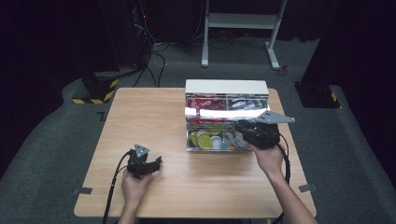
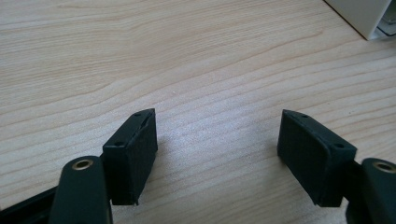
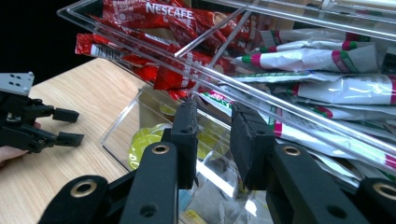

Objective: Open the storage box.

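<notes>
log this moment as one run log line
left hand-held gripper: open, on bare table | right hand-held gripper: jaws narrowly apart, empty, over clear organizer box | contents: red sachets, white sachets, round pods

light: overhead, table (image 1: 154, 116) bright, surroundings dark | glare: clear box (image 1: 227, 113) rim | focus: high view soft

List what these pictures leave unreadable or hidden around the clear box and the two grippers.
- High view: the right gripper covers part of the clear box; the contents beneath are hidden.
- High view: the red sachets are too small to read.
- Right gripper view: whether the jaws grip anything; bottom edge and glare obscure it.
- Left gripper view: box corner is cut off.
</notes>
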{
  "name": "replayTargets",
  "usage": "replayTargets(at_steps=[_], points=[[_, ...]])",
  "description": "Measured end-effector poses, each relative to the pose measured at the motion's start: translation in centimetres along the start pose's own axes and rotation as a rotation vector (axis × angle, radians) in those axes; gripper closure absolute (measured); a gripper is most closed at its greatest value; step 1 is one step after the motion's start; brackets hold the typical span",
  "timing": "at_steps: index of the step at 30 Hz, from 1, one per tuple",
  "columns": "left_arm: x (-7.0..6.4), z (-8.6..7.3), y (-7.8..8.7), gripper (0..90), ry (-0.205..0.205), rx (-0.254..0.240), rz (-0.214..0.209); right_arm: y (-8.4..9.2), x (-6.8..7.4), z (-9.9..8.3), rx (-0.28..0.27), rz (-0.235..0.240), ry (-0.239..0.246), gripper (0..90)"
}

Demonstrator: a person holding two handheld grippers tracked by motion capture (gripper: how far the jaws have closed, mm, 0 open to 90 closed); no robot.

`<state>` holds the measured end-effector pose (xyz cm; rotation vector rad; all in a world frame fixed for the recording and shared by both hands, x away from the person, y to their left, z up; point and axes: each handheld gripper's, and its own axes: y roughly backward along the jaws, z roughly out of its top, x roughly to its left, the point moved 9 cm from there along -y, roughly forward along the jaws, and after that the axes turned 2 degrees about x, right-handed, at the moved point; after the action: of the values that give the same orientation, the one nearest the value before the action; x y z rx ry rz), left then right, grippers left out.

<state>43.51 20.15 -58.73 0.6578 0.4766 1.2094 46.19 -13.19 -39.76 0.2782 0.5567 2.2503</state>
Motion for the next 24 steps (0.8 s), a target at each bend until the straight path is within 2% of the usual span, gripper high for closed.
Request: replayTargets(at_steps=[6,9,15,24], points=[[0.0,0.0,0.0,29.0,-0.002,0.003,-0.003,0.1,0.0,0.4,-0.011,-0.023,0.018,71.2],[0.0,0.0,0.0,28.9,-0.002,0.003,-0.003,0.2,-0.3,0.6,-0.022,-0.026,0.006,71.2],[0.0,0.0,0.0,28.9,-0.001,0.003,-0.004,0.3,-0.4,0.9,-0.011,-0.031,0.01,70.8],[0.0,0.0,0.0,29.0,-0.002,0.004,-0.004,0.7,-0.7,2.2,-0.012,-0.072,0.027,70.3]])
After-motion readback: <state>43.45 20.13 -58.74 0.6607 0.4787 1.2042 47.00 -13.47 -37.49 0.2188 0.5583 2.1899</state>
